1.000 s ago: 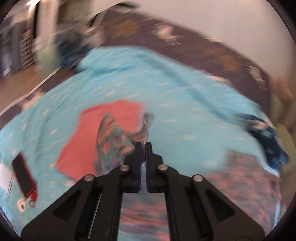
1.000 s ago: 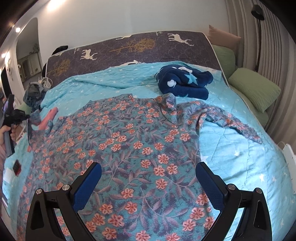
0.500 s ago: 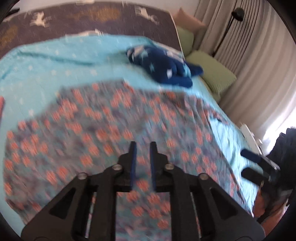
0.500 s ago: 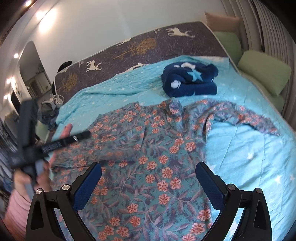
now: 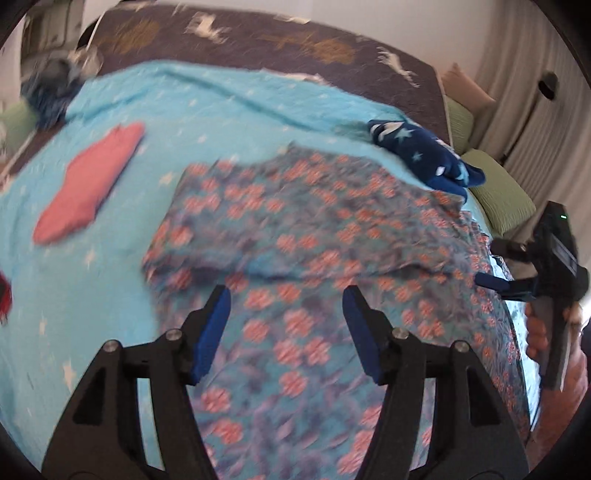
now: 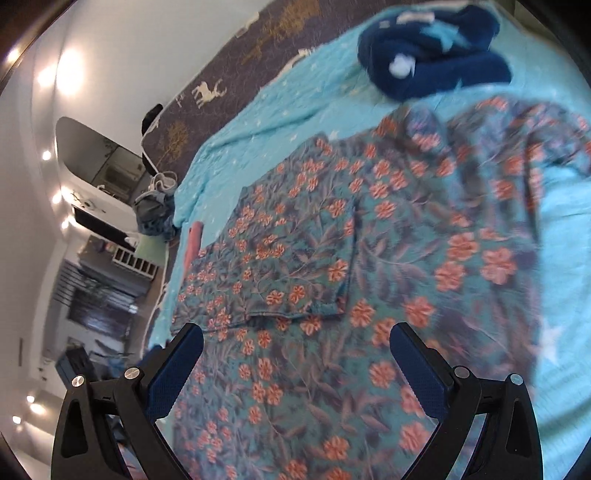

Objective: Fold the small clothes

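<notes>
A teal garment with orange flowers [image 5: 295, 229] lies spread on the bed. One sleeve [image 6: 295, 240] lies folded over its body. My left gripper [image 5: 286, 299] hovers over the near part of the garment. Its jaws are opening and nothing is between them. My right gripper [image 6: 295, 332] stands wide open above the garment's lower part, holding nothing. In the left wrist view a hand holds the right gripper [image 5: 493, 264] at the garment's right edge. The other sleeve [image 6: 524, 147] trails off to the right.
A light blue quilt [image 5: 229, 110] covers the bed. A pink garment [image 5: 88, 184] lies at the left, a navy star blanket [image 5: 424, 158] near the headboard [image 5: 258, 33]. Green pillows [image 5: 502, 199] sit at the right. A clothes pile [image 6: 155, 210] sits at the bed's far left corner.
My left gripper swung from the pink garment over to the floral one and went from shut to open. The near sleeve now lies folded on the body. My right gripper dropped closer and rolled.
</notes>
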